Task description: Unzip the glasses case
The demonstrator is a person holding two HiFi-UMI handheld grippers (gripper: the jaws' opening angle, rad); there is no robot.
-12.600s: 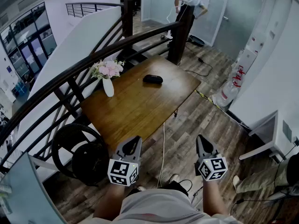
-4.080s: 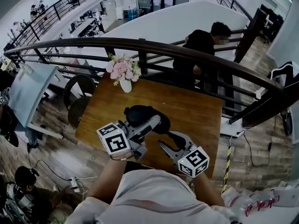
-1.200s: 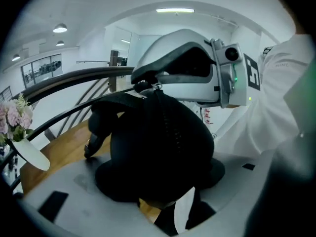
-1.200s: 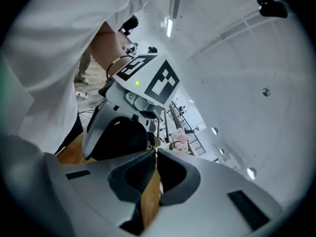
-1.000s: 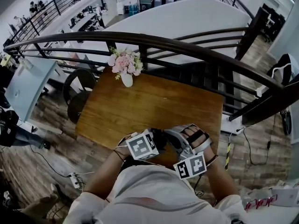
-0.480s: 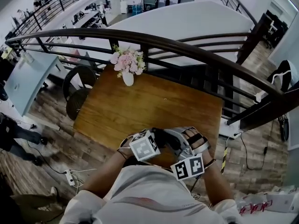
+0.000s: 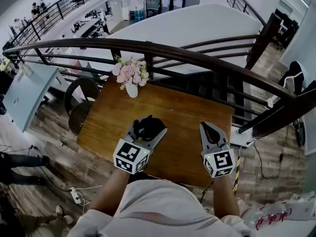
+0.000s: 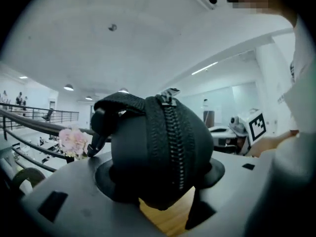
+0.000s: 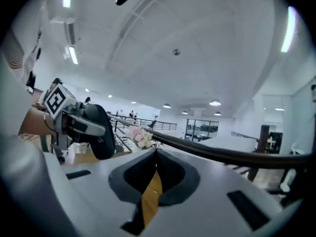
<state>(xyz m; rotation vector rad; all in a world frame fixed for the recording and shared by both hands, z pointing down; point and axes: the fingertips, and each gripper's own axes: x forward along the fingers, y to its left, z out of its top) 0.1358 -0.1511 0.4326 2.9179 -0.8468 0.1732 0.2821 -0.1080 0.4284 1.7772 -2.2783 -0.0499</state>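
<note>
Currently the left gripper (image 7: pixel 149 128) clamps the glasses case (image 8: pixel 163 152); the right gripper (image 7: pixel 210 128), closed empty, may miss the small zip pull (image 8: pixel 169 94).

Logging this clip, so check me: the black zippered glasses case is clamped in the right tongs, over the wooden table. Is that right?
Not quite. The glasses case is clamped in the left tongs, not the right, over the wooden table. The left gripper view shows it wedged between those tongs; the right tongs are shut on nothing.
</note>
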